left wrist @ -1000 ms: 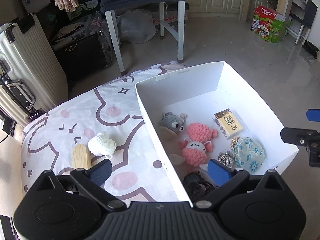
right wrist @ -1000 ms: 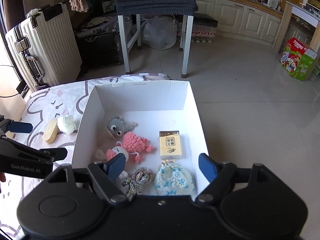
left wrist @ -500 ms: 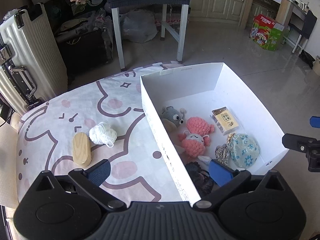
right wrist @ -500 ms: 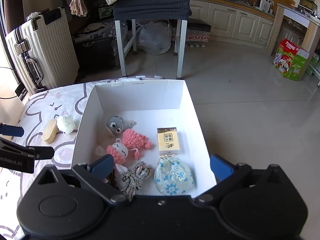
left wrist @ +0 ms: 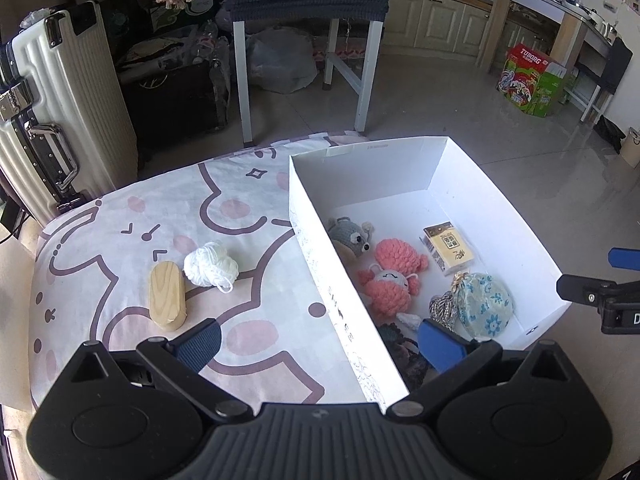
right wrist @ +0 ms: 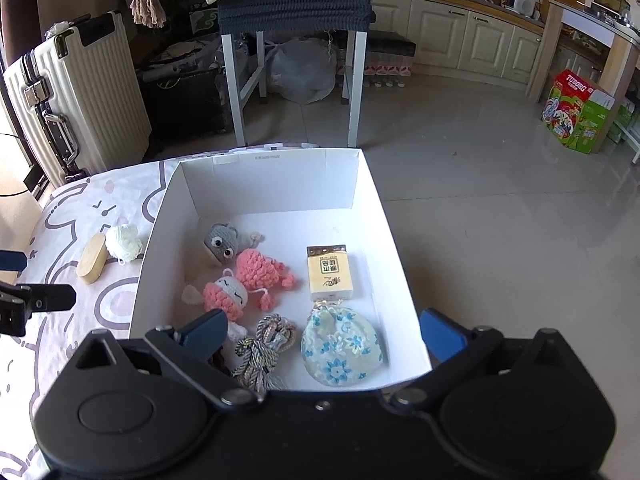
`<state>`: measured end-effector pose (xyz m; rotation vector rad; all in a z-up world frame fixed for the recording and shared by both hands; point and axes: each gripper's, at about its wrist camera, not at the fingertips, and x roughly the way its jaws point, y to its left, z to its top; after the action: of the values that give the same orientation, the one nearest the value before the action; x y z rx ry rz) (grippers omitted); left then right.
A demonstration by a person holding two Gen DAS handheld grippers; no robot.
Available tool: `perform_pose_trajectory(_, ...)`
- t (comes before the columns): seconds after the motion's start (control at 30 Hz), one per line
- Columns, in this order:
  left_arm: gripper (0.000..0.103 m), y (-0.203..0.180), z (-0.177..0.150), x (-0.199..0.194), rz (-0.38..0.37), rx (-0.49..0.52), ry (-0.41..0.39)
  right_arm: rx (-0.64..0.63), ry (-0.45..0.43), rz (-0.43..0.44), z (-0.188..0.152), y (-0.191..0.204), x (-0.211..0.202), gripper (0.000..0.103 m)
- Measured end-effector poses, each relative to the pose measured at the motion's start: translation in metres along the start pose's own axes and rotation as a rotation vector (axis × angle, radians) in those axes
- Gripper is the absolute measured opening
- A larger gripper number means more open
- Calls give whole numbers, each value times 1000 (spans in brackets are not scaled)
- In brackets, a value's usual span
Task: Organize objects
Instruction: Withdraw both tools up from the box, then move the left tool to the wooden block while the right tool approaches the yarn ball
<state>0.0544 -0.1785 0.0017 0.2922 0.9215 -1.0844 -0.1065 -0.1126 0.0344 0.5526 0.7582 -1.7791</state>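
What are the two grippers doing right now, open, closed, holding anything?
Left gripper: open, holding nothing.
Right gripper: open wide, jaws have just been opening, nothing between them.

Bright daylight floods the scene, blowing out the inner walls of the white box (right wrist: 272,184) and glaring off the tiled floor (left wrist: 460,112). The clutter behind the suitcase (right wrist: 80,92) sits in deep shadow. Both fisheye views stay sharp, with straight lines bowing and corners blackening at the edges.

Smooth wooden block (left wrist: 167,300), fluffy yarn ball (left wrist: 210,263)
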Motion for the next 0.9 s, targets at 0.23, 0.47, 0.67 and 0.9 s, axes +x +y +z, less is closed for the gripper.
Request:
perform_pose_trajectory(0.23, 103, 5, -1, -3, -13, -13, -7, 0, 0, 0, 2, 5, 1, 103)
perform_pose_trajectory(0.47, 103, 28, -5, -9, 18, -47, -20, -16, -5, 26, 9, 25, 4, 103)
perform_pose_trajectory(0.67, 103, 65, -14, -15, 72, -114, -18, -52, -25, 68, 19, 58, 7, 103)
perform_pose_trajectory(0.9, 103, 107, -27, -27, 121, -180, -24, -98, -41, 113, 27, 94, 10, 103)
